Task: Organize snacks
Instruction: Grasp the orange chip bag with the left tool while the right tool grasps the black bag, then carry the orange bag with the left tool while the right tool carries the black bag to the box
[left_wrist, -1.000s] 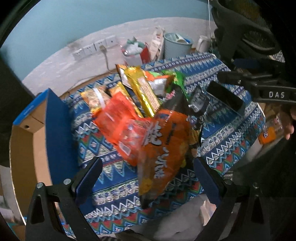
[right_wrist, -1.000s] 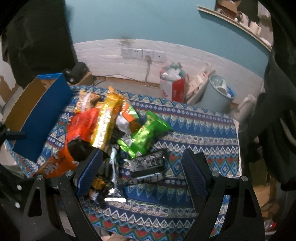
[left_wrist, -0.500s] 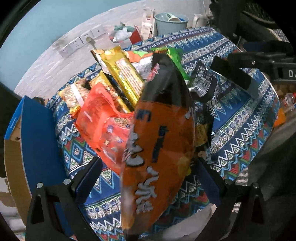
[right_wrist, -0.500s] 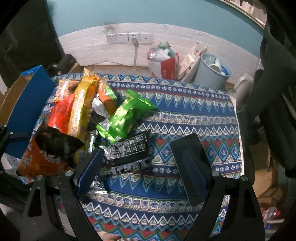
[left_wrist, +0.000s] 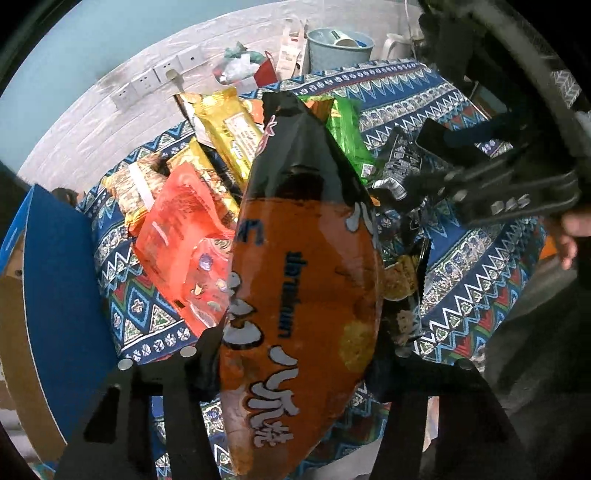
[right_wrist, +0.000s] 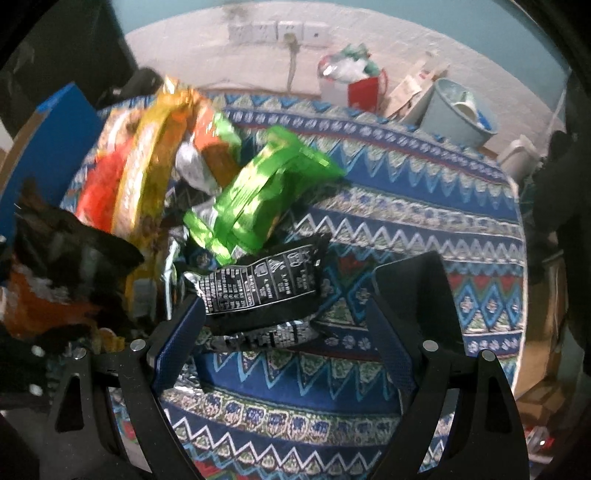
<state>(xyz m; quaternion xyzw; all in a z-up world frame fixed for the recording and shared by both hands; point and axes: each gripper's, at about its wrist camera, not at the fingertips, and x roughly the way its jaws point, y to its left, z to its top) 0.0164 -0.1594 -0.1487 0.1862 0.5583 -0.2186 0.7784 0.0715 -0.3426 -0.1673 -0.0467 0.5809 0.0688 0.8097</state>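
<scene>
The left gripper (left_wrist: 295, 365) has the big orange-and-black snack bag (left_wrist: 303, 295) between its fingers at the near edge of the table, and its jaws are closing on the bag's sides; the pads look to be pressing the film already. So the step in hand is picking this bag out of the pile. Next it likely needs lifting clear and carrying to the blue cardboard box (left_wrist: 55, 295) that stands open at the table's left edge; a puffy bag like this may slip or crumple, so a firm but gentle pinch seems wise.

White writing runs down the orange bag, in large characters I cannot read, with a small dark line of print beside them, too distorted to make out.

A little farther in, the right gripper (right_wrist: 291, 325) hovers with its jaws spread wide around a black packet (right_wrist: 262, 284), not yet pressing it. The packet shows a white panel of fine print, too small to read.

Beyond lie a green packet (right_wrist: 258, 195), a red pouch (left_wrist: 181, 229) and a gold wrapper (left_wrist: 229, 129) bearing an unreadable label, heaped toward the far-left part of the patterned tablecloth (right_wrist: 424, 221).
</scene>
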